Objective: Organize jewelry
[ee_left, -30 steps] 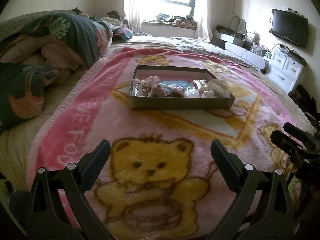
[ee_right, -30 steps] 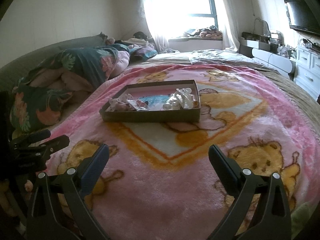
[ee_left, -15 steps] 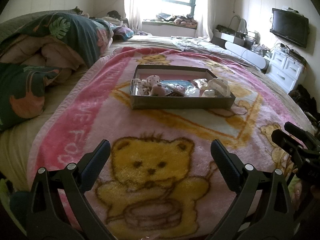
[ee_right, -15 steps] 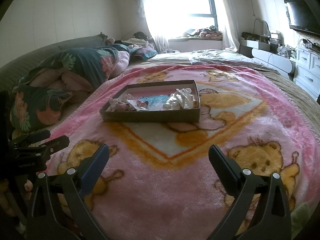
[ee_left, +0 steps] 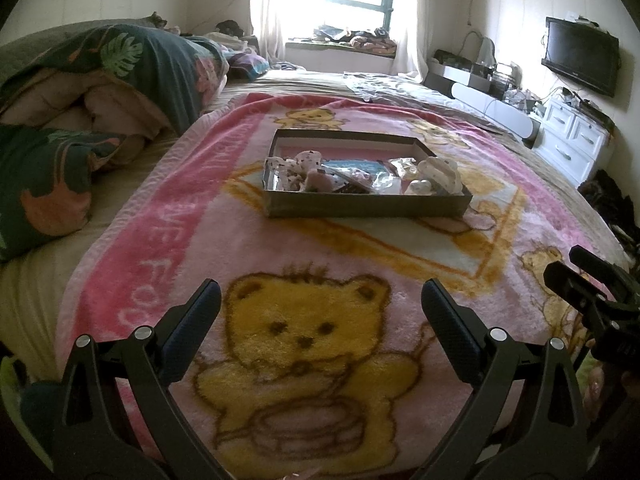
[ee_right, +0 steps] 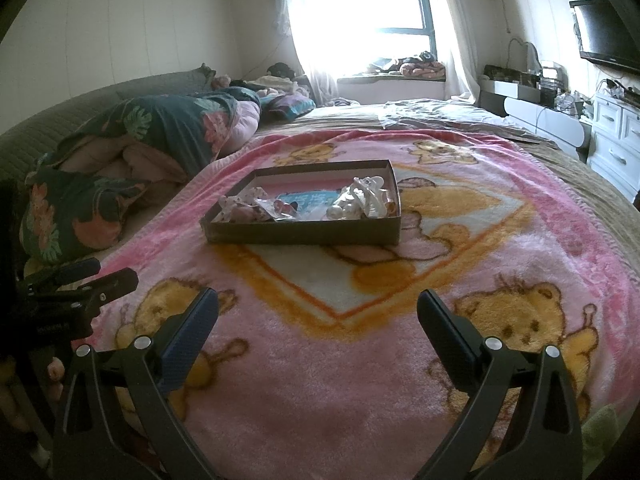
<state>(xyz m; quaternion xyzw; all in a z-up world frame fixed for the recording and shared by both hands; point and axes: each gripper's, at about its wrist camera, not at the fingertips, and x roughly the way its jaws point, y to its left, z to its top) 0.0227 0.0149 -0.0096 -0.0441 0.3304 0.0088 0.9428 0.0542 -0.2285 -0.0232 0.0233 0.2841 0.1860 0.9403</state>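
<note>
Two handheld grippers hover side by side over a pink teddy-bear blanket (ee_left: pixel 248 248) spread across a bed. The left gripper (ee_left: pixel 320 308) has its fingers spread wide apart with nothing between them; the right gripper (ee_right: pixel 318 306) is likewise wide open and empty. Well ahead of both, a shallow dark cardboard tray (ee_right: pixel 304 236) sits on the blanket, holding a jumble of jewelry (ee_right: pixel 360 200) in clear packets, pale hair clips and a blue card (ee_right: pixel 312 200). A floral duvet (ee_left: pixel 120 68) is bunched along the left side of the bed, with a bright window (ee_right: pixel 360 4) beyond.
</note>
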